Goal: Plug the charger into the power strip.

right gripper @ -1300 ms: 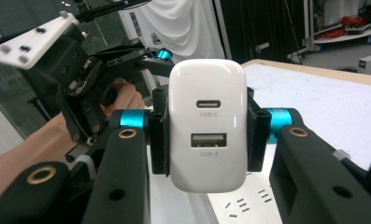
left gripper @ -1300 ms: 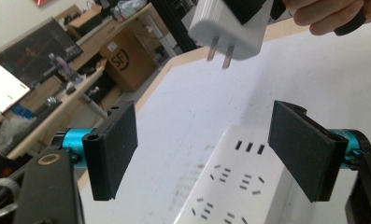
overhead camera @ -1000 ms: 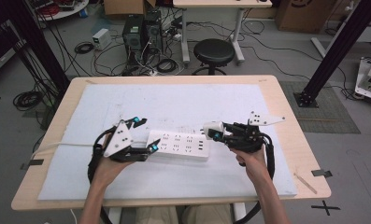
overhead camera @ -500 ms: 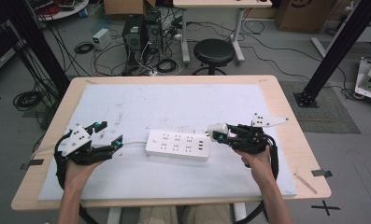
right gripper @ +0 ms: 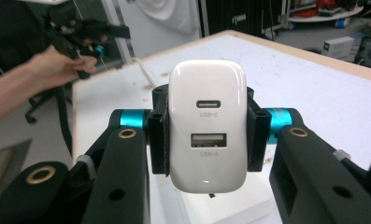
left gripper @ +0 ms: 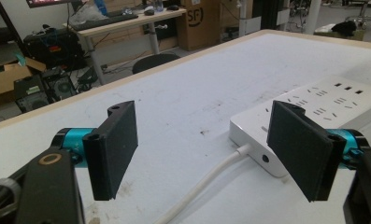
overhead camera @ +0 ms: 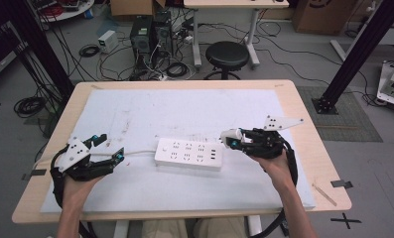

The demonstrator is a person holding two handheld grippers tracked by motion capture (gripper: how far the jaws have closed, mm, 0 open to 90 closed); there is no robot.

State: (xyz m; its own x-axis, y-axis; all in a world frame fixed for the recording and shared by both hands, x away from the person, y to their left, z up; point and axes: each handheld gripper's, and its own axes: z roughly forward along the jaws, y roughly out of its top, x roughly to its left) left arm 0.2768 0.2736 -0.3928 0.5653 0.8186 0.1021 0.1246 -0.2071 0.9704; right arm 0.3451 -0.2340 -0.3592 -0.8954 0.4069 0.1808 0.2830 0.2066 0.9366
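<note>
A white power strip (overhead camera: 187, 154) lies flat on the white mat, its cable (overhead camera: 135, 153) running left. My right gripper (overhead camera: 232, 140) hovers just off the strip's right end, shut on a white USB charger (right gripper: 207, 126) whose USB-C and USB-A ports face the camera. The charger (overhead camera: 230, 134) sits upright between the pads, above the strip (right gripper: 230, 205). My left gripper (overhead camera: 111, 147) stands open to the left of the strip, nothing between its jaws. In the left gripper view (left gripper: 204, 149) the cable (left gripper: 206, 182) and the strip's near end (left gripper: 314, 112) lie ahead.
The white mat (overhead camera: 184, 109) covers most of the wooden table (overhead camera: 303, 114). A black stool (overhead camera: 227, 54), computer cases and loose cables stand on the floor beyond the far edge. A tape mark (overhead camera: 341, 183) is stuck near the right front corner.
My left gripper has pulled away to the left from the power strip's left end and now stands apart from it, jaws open. The right gripper and charger have stayed put.
</note>
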